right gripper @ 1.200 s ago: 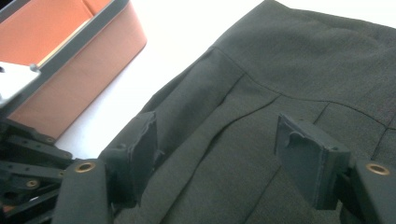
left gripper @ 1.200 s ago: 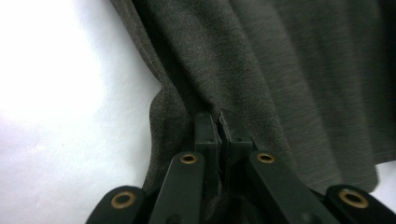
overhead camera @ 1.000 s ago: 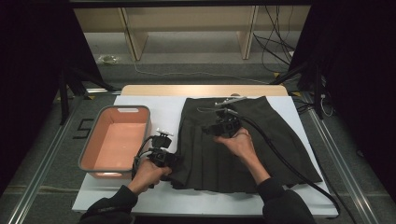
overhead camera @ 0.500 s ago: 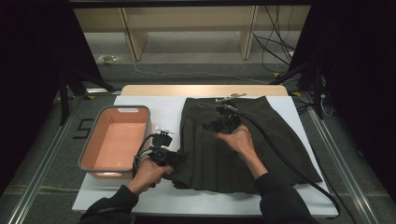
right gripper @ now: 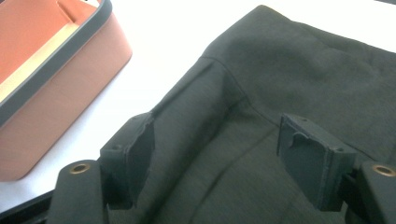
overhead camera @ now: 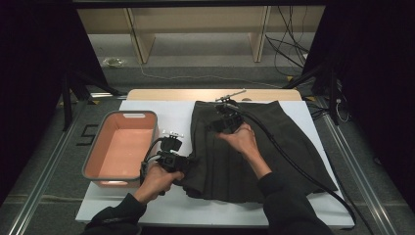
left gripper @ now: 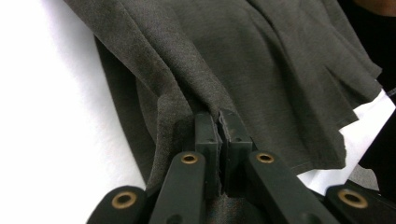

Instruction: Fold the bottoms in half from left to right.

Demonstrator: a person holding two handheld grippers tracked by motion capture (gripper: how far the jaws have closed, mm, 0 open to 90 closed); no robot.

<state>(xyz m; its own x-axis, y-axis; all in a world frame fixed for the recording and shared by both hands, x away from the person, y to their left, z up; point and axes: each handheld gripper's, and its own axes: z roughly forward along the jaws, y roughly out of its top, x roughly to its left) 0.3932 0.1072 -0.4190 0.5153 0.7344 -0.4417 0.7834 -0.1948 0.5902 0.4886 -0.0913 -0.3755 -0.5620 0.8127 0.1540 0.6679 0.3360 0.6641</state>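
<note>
White table (overhead camera: 147, 105): dark skirt (overhead camera: 274, 147) lying mostly flat, folding barely begun; left gripper (overhead camera: 182, 163) pinching its hem edge, right gripper (overhead camera: 221, 123) hovering with jaws apart near waistband.

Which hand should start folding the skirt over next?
Left, probably: the left tool is already shut on the skirt at its edge, while the right tool hangs open above the cloth.
</note>
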